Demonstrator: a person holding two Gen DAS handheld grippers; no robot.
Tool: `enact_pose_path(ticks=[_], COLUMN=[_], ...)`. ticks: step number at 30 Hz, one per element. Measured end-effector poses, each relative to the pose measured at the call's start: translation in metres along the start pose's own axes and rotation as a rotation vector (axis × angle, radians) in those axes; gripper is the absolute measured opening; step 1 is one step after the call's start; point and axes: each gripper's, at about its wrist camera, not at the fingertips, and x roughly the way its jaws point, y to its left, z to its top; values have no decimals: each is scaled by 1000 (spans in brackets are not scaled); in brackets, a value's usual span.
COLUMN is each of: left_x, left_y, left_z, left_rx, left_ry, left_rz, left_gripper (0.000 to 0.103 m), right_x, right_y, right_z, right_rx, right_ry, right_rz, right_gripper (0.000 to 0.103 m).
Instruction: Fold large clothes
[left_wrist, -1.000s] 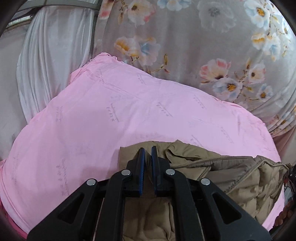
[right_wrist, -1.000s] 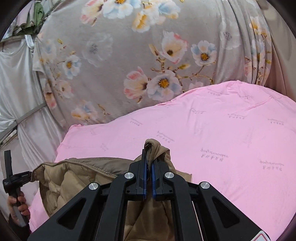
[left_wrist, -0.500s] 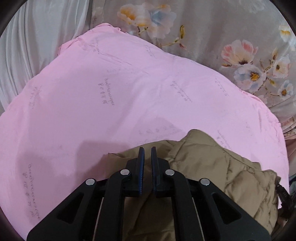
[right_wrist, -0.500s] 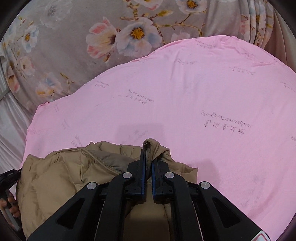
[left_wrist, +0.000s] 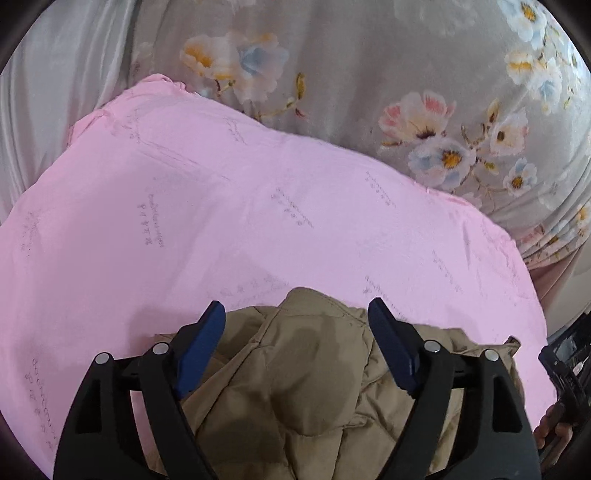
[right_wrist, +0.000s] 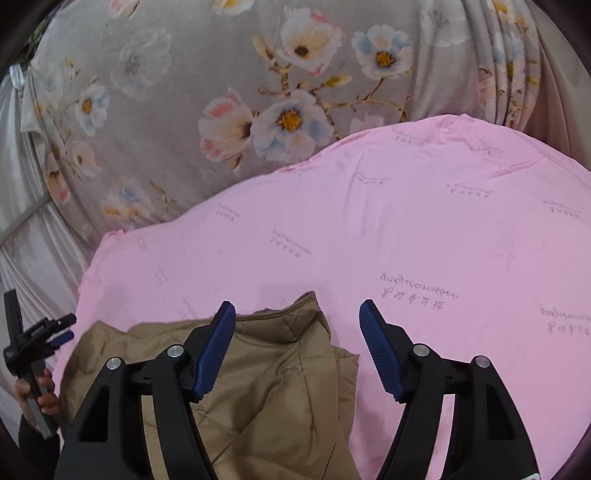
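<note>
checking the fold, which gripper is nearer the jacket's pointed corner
Right. The right gripper, jaws opening, has the corner just ahead between its fingertips. The left gripper, also opening, hovers over the jacket farther along.

jacket (left_wrist: 314, 376): tan | sheet (left_wrist: 258, 221): pink, faint script print | curtain (right_wrist: 184, 74): grey floral

A pink sheet (left_wrist: 258, 206) covers the bed. Behind it hangs a grey flowered curtain (right_wrist: 207, 81). A white curtain (left_wrist: 66, 74) hangs beside it.
</note>
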Motion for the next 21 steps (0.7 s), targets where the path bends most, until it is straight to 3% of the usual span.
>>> enact_pose_path(ticks=[4,5,6,7,8,9,10,11,15,17,21], left_x=[45,48,49,49,50,49,46,38,-6,-4,42], left_y=[7,9,9,10,10,11,11,10,1,-4,-1], left_z=[-8,-11,-12,-14,-15,-16,-16,-15,-6,-2,-10], left_rx=[-32,-32,-31,-29,-29,-32,-33,-31,4,14,16], left_ry=[136,139,137,138,140,138,128,103,-32,-52,23], left_rz=[18,8,0,-11,-21,-15,-13,-15,-21,-2,66], left_gripper=[76,72,61,53,37,26,21,16,13,13,14], right_x=[44,55,62,68,72,74,69,58,6,18,73], right_y=[3,4,4,6,8,11,15,20,44,45,32], right_z=[-4,-4,-5,-5,-5,-4,-2,1,22,24,4], right_rx=[12,17,21,22,18,12,12,14,-17,-11,17], right_ry=[101,122,140,154,167,176,158,124,-50,-32,88], right_rz=[13,12,14,15,13,12,27,43,49,10,-55], right_gripper=[69,69,68,63,43,29,14,11,9,9,9])
